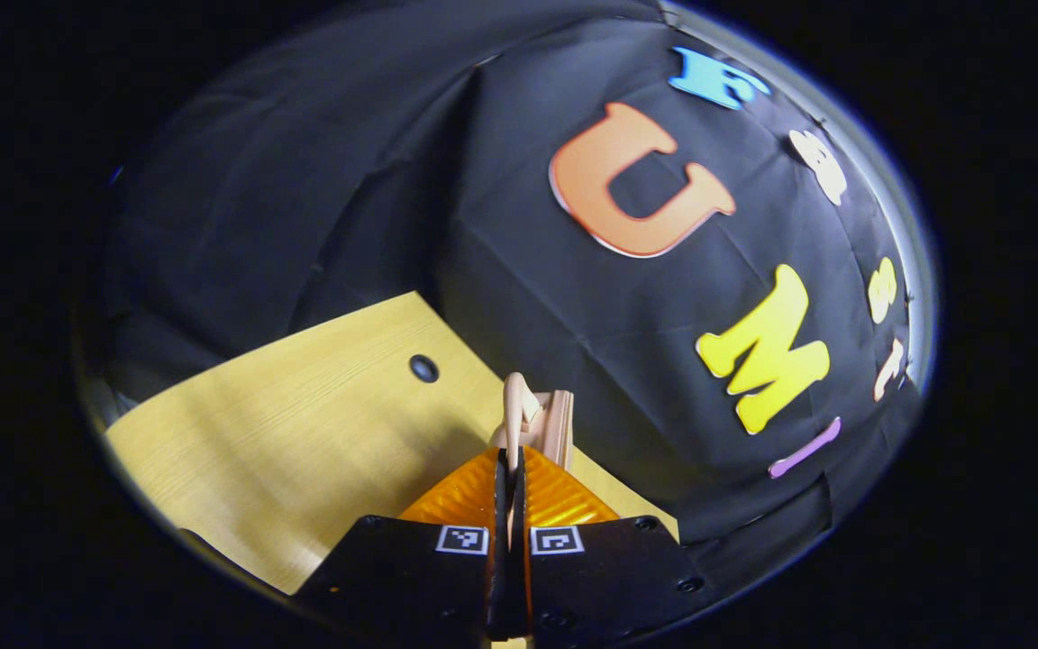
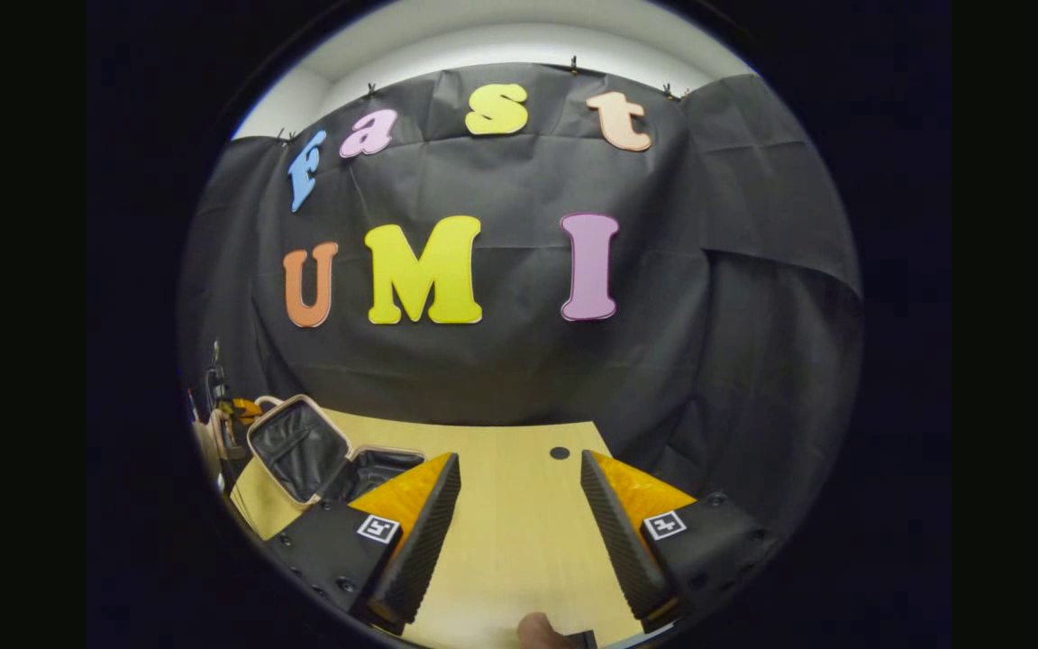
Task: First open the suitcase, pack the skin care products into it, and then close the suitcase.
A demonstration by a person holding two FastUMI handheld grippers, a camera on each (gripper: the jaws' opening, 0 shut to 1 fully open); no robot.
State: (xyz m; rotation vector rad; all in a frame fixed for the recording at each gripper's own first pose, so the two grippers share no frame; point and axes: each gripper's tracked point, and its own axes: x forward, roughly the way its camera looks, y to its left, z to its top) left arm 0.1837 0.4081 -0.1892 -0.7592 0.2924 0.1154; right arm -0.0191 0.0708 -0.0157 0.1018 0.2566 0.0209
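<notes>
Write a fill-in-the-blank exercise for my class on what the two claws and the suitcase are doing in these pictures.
1. The suitcase lies on the table with its lid ____.
2. The right claw has its fingers spread ____.
3. The left claw is shut on the suitcase's ____.
4. The tabletop is made of light ____.

Missing words: open; apart; handle; wood

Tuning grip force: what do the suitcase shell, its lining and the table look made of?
Suitcase: the beige rim looks like smooth hard plastic or faux leather; I can't tell which. Lining: dark wrinkled fabric, quilted-looking, slight sheen, likely synthetic. Table: pale wood-grain surface, matte, flat even pattern, probably laminate rather than solid wood.
</notes>
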